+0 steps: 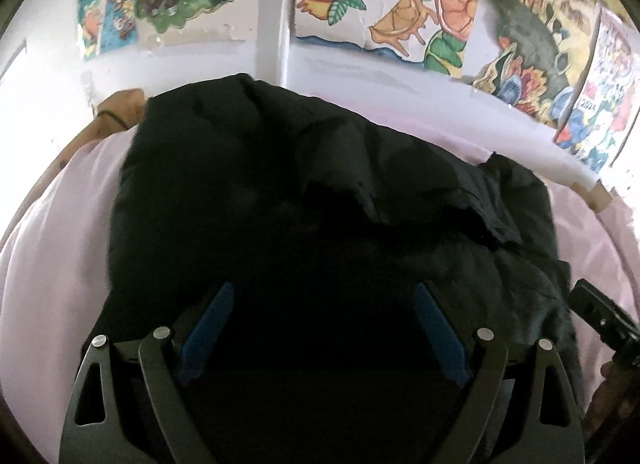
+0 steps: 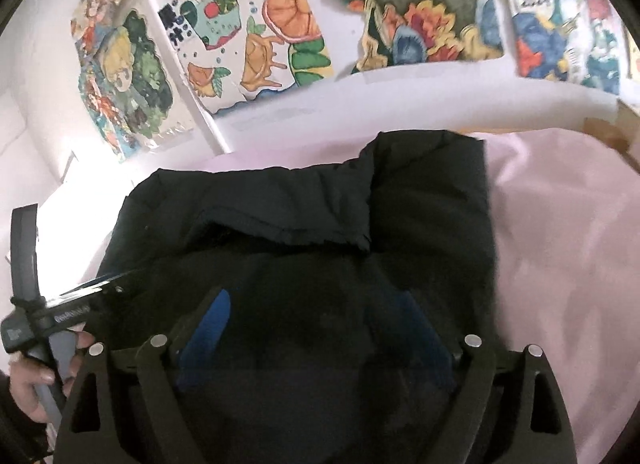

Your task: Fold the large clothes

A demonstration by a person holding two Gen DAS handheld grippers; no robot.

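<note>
Pink bedsheet (image 1: 60,224) bears the folded, rumpled black jacket (image 1: 280,192); both hand-held grippers (image 1: 322,328) (image 2: 316,332) gape, empty.

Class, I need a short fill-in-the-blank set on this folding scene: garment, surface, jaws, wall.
1. The folded garment is ____ in colour.
2. It lies on a ____ sheet.
3. The jaws of the left gripper and right gripper stand ____.
4. The wall holds colourful ____.

Missing words: black; pink; open; pictures

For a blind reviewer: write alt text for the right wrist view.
A black garment lies folded on a pink sheet, the open right gripper above it, holding nothing. Colourful drawings cover the white wall behind.
</note>
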